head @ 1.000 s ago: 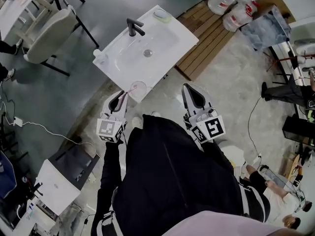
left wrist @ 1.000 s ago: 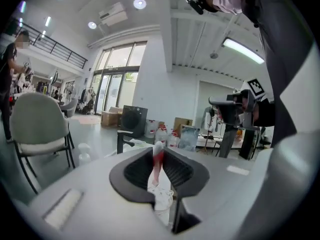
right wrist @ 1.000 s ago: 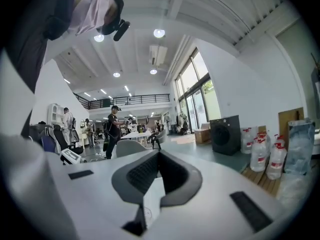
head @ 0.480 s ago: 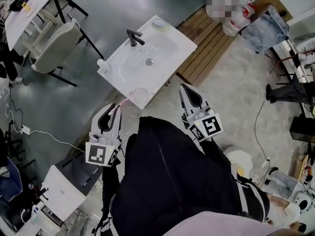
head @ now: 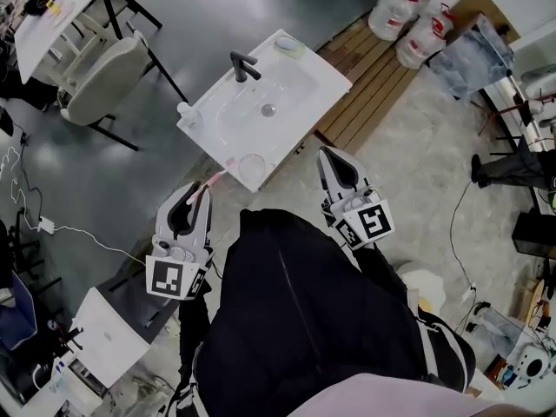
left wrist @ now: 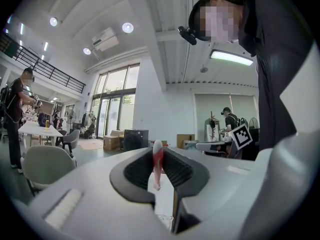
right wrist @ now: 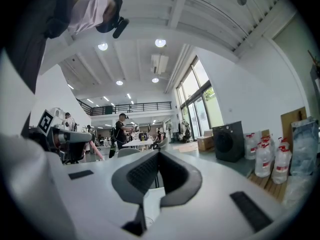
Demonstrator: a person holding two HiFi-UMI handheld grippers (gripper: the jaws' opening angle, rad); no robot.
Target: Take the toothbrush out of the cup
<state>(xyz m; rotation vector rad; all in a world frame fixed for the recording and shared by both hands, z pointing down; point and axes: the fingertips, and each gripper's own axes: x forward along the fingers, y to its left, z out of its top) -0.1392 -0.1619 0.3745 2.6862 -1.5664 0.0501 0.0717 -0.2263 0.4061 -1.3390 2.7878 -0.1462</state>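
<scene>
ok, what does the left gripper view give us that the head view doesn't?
Left gripper view only: the left gripper's ribbed pads pressed on the pink toothbrush from both sides, plus the tall windows behind.
Head view only: the clear cup on the white sink's near corner with the toothbrush outside it, the black faucet, and the right gripper.
Both: the left gripper holding the toothbrush.

We are in a big, bright work hall with tall windows (left wrist: 112, 104), a table (head: 43, 16), a chair (head: 100, 81), water jugs (head: 408, 20) and a sink (head: 265, 98) alone on the grey floor (head: 130, 172).
</scene>
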